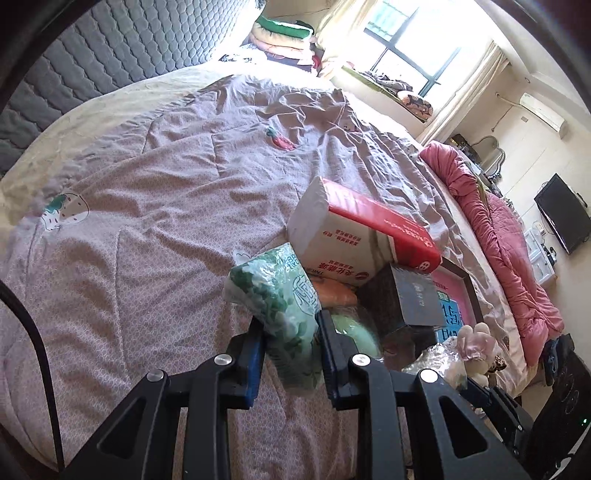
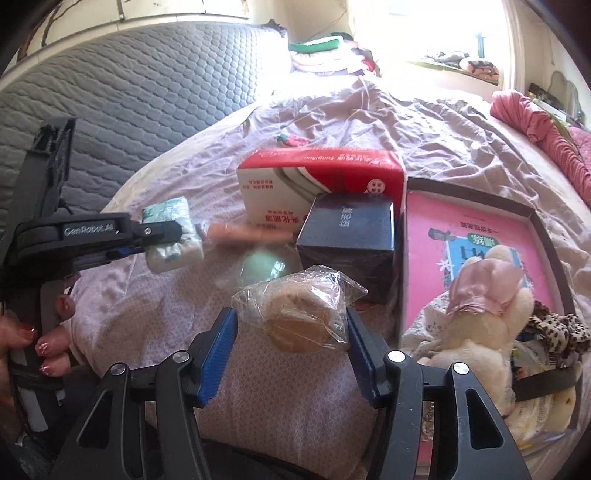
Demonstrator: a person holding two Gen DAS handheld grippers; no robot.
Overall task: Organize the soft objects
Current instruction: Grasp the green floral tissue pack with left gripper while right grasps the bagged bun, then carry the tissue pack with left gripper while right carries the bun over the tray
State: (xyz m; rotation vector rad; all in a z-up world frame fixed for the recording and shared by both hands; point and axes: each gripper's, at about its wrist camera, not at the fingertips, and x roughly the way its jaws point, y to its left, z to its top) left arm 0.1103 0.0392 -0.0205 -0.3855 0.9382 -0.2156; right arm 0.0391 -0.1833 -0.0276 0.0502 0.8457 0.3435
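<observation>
blue-padded left gripper tilted down, clamped on green pack; right gripper on bagged bun

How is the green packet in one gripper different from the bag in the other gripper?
The green-patterned packet is opaque and printed with leaves; the clear bag is see-through, showing round tan bread-like pieces. The packet looks plump and squarish; the bag is crinkly and loose. The left gripper pinches the packet narrowly; the right gripper stands wider. Both are soft, plastic-wrapped and gripped above the bedspread.

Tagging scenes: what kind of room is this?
A bedroom, most likely at home: a bed with a wrinkled quilt, a padded headboard, and folded bedding stacked by a curtained window.
</observation>
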